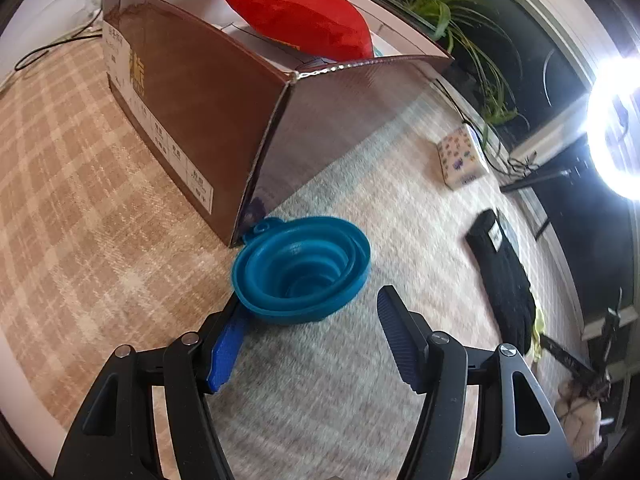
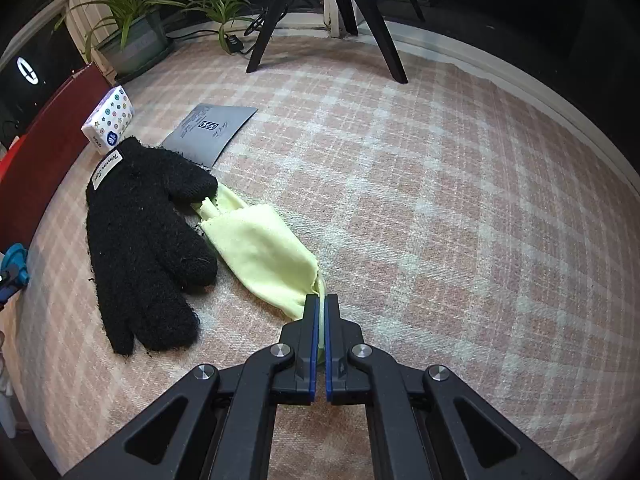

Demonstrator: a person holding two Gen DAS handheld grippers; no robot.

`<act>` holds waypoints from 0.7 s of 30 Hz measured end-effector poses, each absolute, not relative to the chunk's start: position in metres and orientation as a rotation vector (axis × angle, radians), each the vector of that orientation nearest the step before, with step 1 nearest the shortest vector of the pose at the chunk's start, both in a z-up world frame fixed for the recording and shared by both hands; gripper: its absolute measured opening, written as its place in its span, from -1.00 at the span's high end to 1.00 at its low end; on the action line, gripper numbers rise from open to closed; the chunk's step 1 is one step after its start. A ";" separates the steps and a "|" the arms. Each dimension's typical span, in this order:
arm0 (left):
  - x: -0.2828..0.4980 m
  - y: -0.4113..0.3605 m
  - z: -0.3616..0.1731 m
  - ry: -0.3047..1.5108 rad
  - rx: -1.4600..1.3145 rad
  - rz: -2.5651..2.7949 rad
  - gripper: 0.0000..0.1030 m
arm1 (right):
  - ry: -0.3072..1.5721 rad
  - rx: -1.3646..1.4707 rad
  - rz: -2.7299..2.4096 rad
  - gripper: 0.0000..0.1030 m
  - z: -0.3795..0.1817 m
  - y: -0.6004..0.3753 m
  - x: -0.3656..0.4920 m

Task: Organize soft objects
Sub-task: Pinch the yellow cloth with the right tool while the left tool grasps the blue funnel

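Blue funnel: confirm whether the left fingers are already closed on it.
No, the left gripper stands open, its fingers spread either side of the blue funnel without pressing it.

- My left gripper (image 1: 312, 312) wore matte black linkage arms with round silver pivot screws.
- Its fingers (image 1: 394, 332) carried ribbed blue pads.
- My right gripper (image 2: 322, 312) looked the same: black arms with triangular cut-outs, silver screws, thin blue pad edges.

You've got one black glove (image 2: 144, 240), one yellow cloth (image 2: 260, 252), one blue funnel (image 1: 300, 268), one red pouch (image 1: 292, 8), one box (image 1: 192, 92), one tissue pack (image 2: 109, 120).
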State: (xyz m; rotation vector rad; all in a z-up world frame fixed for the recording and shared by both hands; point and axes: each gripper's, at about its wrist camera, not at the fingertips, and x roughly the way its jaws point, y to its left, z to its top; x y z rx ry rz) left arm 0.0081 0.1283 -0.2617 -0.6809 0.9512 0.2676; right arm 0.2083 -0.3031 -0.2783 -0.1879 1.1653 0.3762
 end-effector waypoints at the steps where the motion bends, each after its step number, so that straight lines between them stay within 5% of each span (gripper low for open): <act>1: 0.009 0.128 -0.263 0.944 -0.687 0.278 -0.24 | 1.166 -0.188 0.376 0.96 -0.278 -0.303 0.209; 8: 0.015 0.125 -0.263 0.888 -0.676 0.366 -0.23 | 1.165 -0.187 0.377 0.96 -0.278 -0.302 0.209; 14: 0.015 0.124 -0.264 0.869 -0.652 0.391 0.05 | 1.168 -0.194 0.385 0.96 -0.278 -0.299 0.205; 21: 0.007 0.129 -0.265 0.850 -0.650 0.371 0.12 | 1.169 -0.196 0.390 0.96 -0.277 -0.298 0.203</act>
